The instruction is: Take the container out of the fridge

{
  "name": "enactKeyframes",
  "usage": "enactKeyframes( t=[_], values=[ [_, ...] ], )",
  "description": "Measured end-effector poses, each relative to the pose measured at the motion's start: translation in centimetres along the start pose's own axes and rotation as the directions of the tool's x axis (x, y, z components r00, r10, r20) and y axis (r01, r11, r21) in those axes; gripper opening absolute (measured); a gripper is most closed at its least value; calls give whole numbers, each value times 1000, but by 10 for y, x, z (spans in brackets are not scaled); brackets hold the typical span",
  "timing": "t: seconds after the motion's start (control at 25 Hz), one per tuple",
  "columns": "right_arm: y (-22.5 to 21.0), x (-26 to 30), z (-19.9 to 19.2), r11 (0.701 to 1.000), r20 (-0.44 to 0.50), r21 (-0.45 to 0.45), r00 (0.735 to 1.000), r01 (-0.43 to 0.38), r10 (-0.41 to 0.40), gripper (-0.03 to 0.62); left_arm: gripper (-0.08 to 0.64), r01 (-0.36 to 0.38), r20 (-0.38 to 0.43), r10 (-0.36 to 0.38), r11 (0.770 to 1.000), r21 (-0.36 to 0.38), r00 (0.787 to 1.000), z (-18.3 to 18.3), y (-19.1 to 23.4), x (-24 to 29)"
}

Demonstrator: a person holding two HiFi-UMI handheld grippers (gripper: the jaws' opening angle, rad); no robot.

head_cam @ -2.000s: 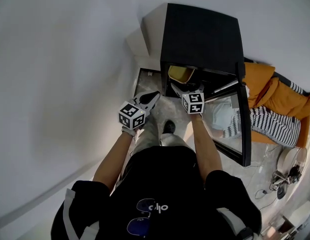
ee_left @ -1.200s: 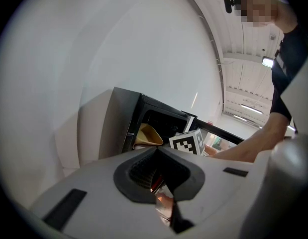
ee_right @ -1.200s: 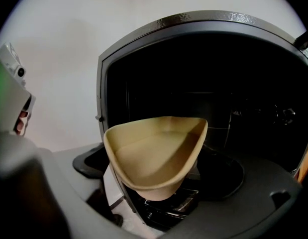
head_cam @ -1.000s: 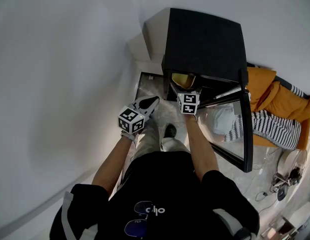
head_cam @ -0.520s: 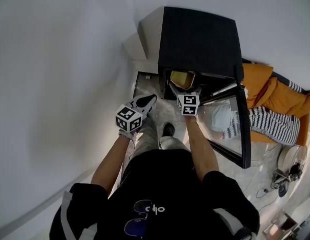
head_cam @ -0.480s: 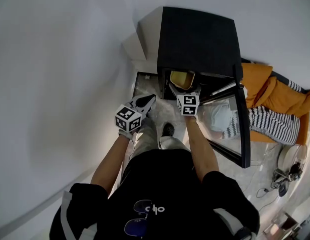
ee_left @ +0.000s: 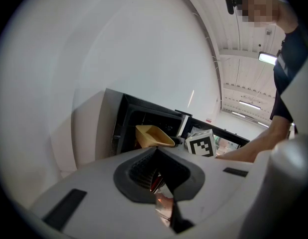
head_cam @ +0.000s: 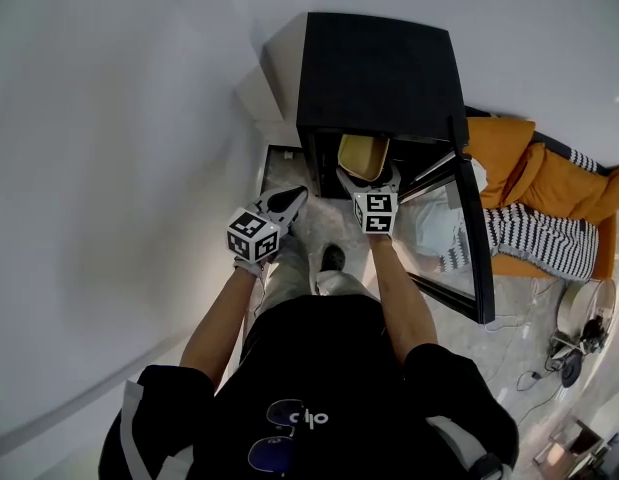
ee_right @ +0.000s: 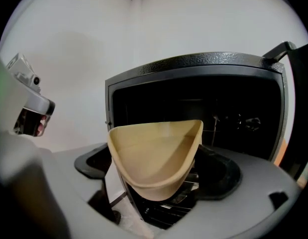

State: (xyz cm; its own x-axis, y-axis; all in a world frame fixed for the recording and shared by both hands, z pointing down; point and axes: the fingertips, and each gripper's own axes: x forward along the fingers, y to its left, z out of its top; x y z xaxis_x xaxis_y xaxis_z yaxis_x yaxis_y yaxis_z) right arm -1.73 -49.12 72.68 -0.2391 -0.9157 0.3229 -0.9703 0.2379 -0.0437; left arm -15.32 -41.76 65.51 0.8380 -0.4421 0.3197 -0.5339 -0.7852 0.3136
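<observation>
A yellow container (head_cam: 361, 156) (ee_right: 156, 151) (ee_left: 153, 135) is held at the mouth of the small black fridge (head_cam: 379, 73), its rim squeezed between the jaws of my right gripper (head_cam: 367, 180) (ee_right: 161, 188), which is shut on it. The container is tilted and looks empty. In the right gripper view the dark fridge interior (ee_right: 223, 113) with wire shelves lies just behind it. My left gripper (head_cam: 285, 202) (ee_left: 158, 183) hangs to the left of the fridge, above the floor, jaws together with nothing between them.
The fridge's glass door (head_cam: 459, 233) stands swung open to the right. An orange cushion (head_cam: 549, 183) and striped cloth (head_cam: 534, 238) lie beyond it. A white wall (head_cam: 109, 168) runs close on the left. The person's foot (head_cam: 332, 258) stands on the floor before the fridge.
The yellow container has come further out of the fridge opening with my right gripper. The left gripper has barely moved.
</observation>
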Motion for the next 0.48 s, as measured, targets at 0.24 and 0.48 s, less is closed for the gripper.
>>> enactKeyframes(
  t=[0.24, 0.48],
  values=[
    [-4, -28, 7, 1000, 14, 10, 1000, -7, 7, 534, 3, -13, -1, 13, 1000, 7, 1000, 3, -15, -5],
    [-7, -54, 18, 1000, 38, 12, 999, -10, 10, 534, 3, -14, 6, 14, 1000, 12, 1000, 8, -24, -11]
  ],
)
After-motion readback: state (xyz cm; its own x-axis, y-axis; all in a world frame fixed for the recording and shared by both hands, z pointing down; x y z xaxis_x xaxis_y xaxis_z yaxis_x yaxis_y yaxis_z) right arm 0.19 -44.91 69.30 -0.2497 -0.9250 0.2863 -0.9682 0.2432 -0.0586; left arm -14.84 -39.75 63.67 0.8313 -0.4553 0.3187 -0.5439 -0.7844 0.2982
